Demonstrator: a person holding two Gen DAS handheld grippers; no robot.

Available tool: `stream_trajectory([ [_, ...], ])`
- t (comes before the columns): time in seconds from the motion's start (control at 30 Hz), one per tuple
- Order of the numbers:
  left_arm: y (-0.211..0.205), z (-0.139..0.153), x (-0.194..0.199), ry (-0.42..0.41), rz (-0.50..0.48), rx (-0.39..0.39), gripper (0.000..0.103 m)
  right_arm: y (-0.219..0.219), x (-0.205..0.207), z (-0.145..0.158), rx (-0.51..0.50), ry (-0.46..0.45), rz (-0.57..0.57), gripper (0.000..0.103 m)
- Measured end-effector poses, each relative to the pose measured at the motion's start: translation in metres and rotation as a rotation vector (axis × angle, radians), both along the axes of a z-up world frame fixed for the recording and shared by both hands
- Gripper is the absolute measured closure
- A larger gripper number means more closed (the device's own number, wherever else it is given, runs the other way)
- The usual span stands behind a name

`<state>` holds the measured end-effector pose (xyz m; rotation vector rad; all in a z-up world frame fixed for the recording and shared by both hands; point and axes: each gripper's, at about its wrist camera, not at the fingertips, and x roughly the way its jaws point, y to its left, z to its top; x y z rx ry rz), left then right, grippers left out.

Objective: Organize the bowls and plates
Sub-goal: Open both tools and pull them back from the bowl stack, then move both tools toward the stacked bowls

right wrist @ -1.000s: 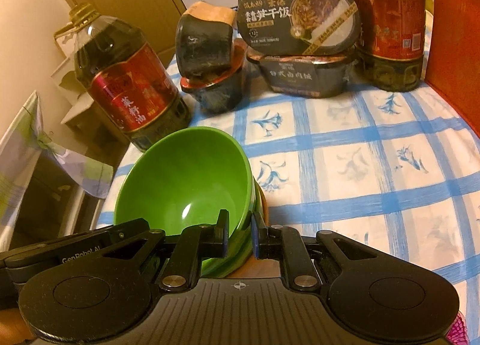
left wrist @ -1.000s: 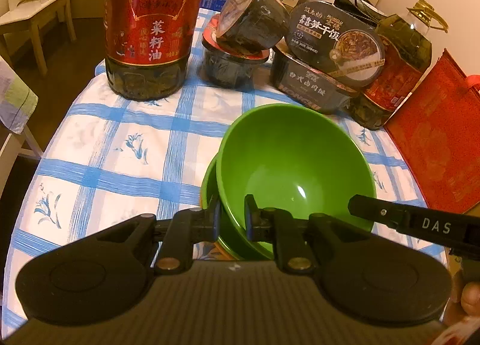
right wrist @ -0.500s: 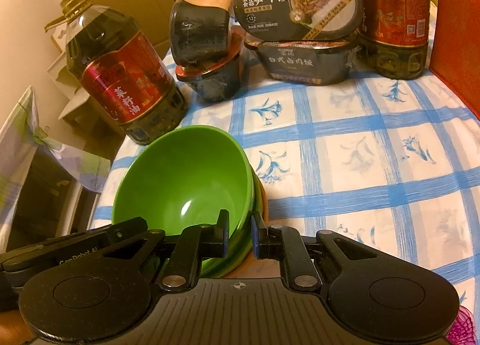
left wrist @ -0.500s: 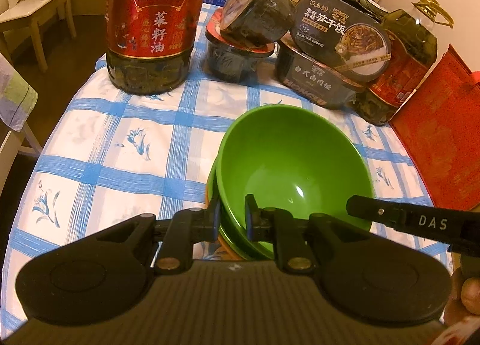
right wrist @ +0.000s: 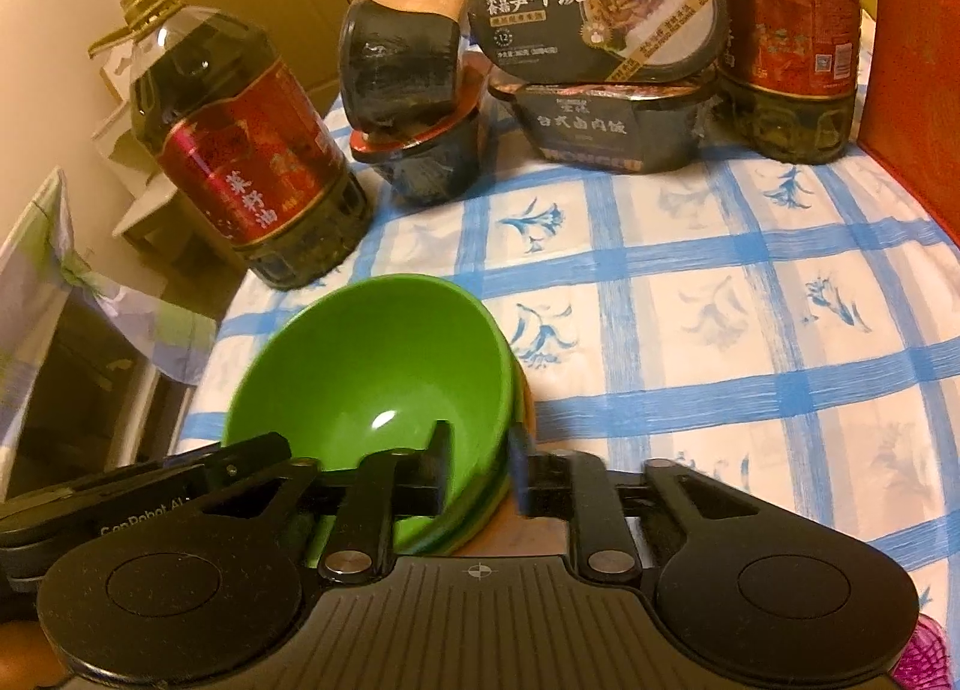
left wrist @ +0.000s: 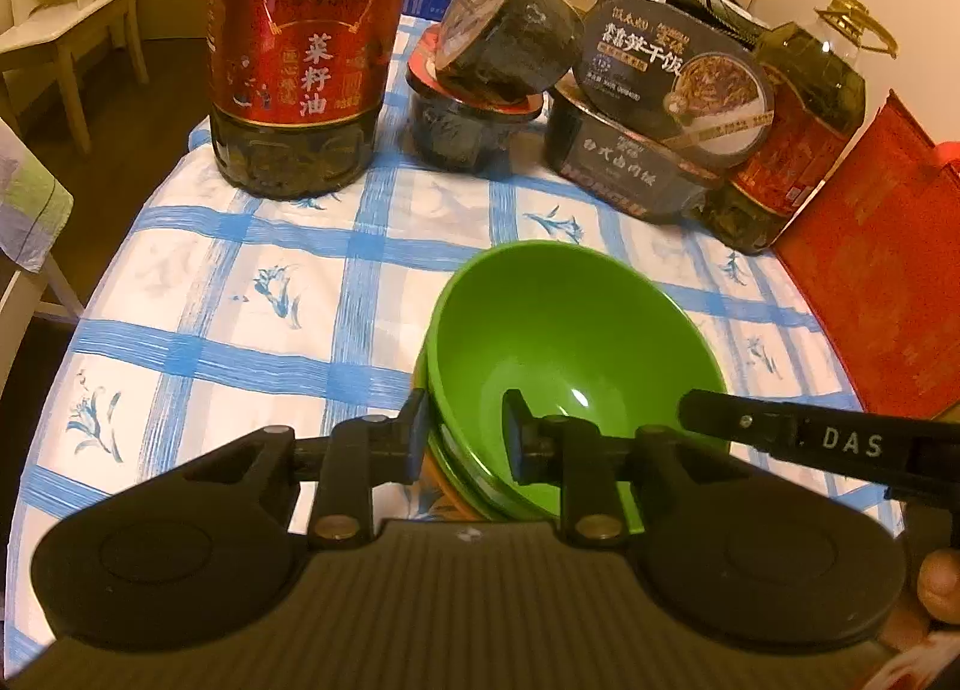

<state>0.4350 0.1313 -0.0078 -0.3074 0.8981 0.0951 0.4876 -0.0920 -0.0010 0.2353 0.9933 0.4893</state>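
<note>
A stack of green bowls (left wrist: pixel 570 342) sits on the blue-checked tablecloth (left wrist: pixel 240 300), with an orange dish edge (left wrist: pixel 447 495) showing under it. My left gripper (left wrist: pixel 465 438) straddles the stack's near left rim, one finger inside the top bowl and one outside, jaws a little apart from the rim. In the right wrist view the same stack (right wrist: pixel 372 372) sits at the lower left. My right gripper (right wrist: pixel 480 480) straddles its right rim the same way, jaws slightly apart. Each gripper shows in the other's view.
Two large oil bottles (left wrist: pixel 306 48) (left wrist: pixel 798 132), stacked black instant-meal tubs (left wrist: pixel 486 84) and rice boxes (left wrist: pixel 654 114) line the table's far side. A red bag (left wrist: pixel 876 294) stands at the right. A chair (left wrist: pixel 54 42) is beyond the table's left edge.
Both grippers' jaws have widened from clamped on the bowl rims to slightly apart. The bowl stack now sits lower and nearer the table's front edge.
</note>
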Motion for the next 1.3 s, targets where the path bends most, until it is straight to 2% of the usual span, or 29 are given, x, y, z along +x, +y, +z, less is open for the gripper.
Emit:
stream_trajectory([
  [0.03,0.001,0.001,-0.001,-0.004,0.003,0.000,0.080,-0.001,-0.001,0.002,0.006,-0.008,-0.003,0.057],
  [0.07,0.002,0.002,-0.002,-0.009,0.007,-0.004,0.080,-0.001,-0.003,0.004,0.012,-0.014,-0.007,0.055],
  [0.3,0.007,0.013,-0.025,-0.051,0.045,-0.051,0.079,-0.009,-0.023,0.022,0.032,-0.042,-0.025,0.054],
  [0.4,0.005,0.018,-0.042,-0.072,0.051,-0.059,0.073,-0.015,-0.039,0.030,0.027,-0.060,-0.033,0.052],
  [0.6,-0.006,0.026,-0.086,-0.106,0.046,-0.055,0.066,-0.036,-0.093,0.041,0.020,-0.100,-0.087,0.037],
  [0.7,-0.015,0.029,-0.111,-0.122,0.033,-0.058,0.060,-0.052,-0.126,0.039,0.027,-0.090,-0.132,0.035],
  [0.87,-0.036,0.035,-0.155,-0.148,-0.017,-0.043,0.041,-0.069,-0.184,0.034,-0.041,-0.098,-0.178,0.033],
  [1.0,-0.052,0.035,-0.186,-0.156,-0.052,-0.020,0.035,-0.082,-0.219,0.028,-0.106,-0.122,-0.218,0.032],
  [1.07,-0.057,0.033,-0.201,-0.156,-0.065,-0.029,0.022,-0.088,-0.236,0.025,-0.132,-0.118,-0.226,0.031],
  [1.2,-0.067,0.028,-0.227,-0.158,-0.084,-0.012,0.019,-0.095,-0.265,0.018,-0.188,-0.112,-0.237,0.030],
  [1.3,-0.070,0.023,-0.238,-0.149,-0.086,0.011,0.018,-0.100,-0.282,0.013,-0.179,-0.087,-0.252,0.030],
])
